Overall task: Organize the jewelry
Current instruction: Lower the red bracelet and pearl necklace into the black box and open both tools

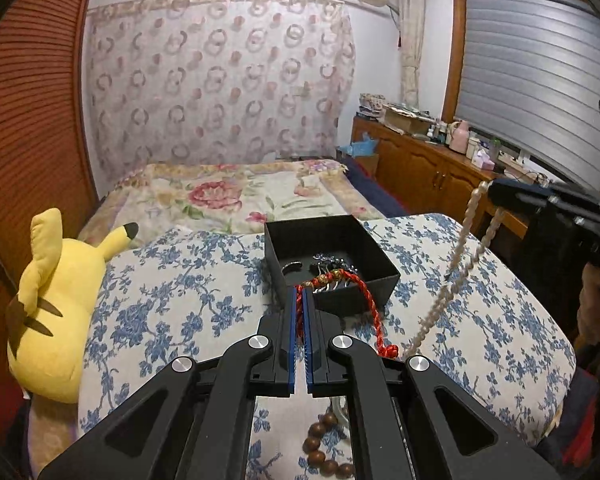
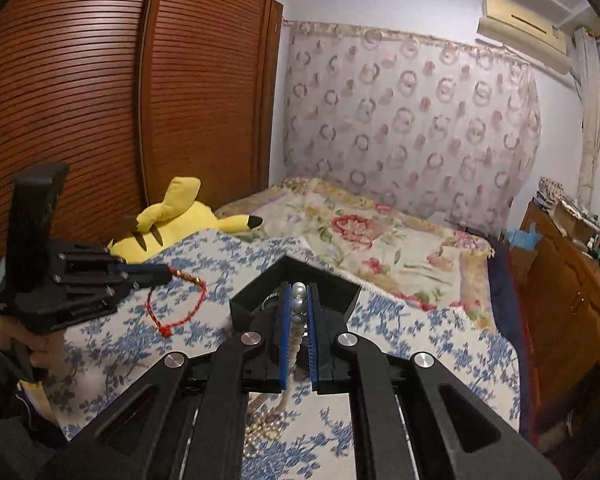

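Bed: a floral blanket (image 1: 228,196) covers the far half; a blue-flowered cushion (image 1: 172,288) lies across the near end, and the work happens on it.
Plush: a yellow toy (image 1: 56,300) leans at the cushion's left edge, against the slatted wardrobe (image 2: 100,92).
Box: a black open box (image 1: 327,256) sits on the cushion near its far edge; silver chain pieces and a dark ring-like item lie inside, too small to tell apart.
Left gripper (image 1: 300,300): blue pads pressed together on a red cord bracelet (image 1: 363,300), which has gold beads and loops over the box's near rim, its knotted tail hanging to the cushion; held low and level, pointing at the box.
Right gripper (image 2: 298,300): pads pinching a pearl necklace (image 2: 298,300) near the tips; the strand hangs down in a double line, its lower end piled on the cushion; raised above the box's right side.
Beads: a brown wooden bracelet (image 1: 323,444) rests on the cushion beneath the left gripper.
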`<action>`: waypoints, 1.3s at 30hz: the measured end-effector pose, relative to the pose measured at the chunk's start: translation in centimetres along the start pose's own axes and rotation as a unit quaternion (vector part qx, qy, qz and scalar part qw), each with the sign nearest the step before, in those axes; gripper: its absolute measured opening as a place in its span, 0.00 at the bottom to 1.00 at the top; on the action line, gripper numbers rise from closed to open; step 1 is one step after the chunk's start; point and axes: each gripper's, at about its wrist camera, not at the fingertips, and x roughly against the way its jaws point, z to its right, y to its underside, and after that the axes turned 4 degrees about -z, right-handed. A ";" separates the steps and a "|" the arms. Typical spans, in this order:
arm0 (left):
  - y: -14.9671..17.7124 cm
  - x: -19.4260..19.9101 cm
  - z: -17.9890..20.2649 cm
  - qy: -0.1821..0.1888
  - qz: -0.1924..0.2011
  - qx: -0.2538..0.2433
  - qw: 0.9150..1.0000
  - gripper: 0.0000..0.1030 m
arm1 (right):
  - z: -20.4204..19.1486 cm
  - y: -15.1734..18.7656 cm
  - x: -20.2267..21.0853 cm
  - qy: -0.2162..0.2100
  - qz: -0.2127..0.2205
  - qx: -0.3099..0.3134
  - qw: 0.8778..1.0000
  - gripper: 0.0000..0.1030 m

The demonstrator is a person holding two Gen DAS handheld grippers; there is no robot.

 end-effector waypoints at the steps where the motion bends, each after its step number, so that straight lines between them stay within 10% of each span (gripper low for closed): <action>1: -0.1 -0.2 0.0 -0.001 -0.001 0.000 1.000 0.02 | 0.1 -0.4 0.0 0.001 0.002 0.002 1.000 0.08; 33: -3.7 -9.7 0.2 -0.003 -0.054 0.010 0.998 0.02 | 2.3 -9.5 -3.2 0.045 0.037 0.035 0.998 0.08; 39: -3.0 -9.3 -0.2 -0.008 -0.055 0.016 0.998 0.25 | 2.5 -8.6 -7.2 0.057 0.003 0.035 0.998 0.08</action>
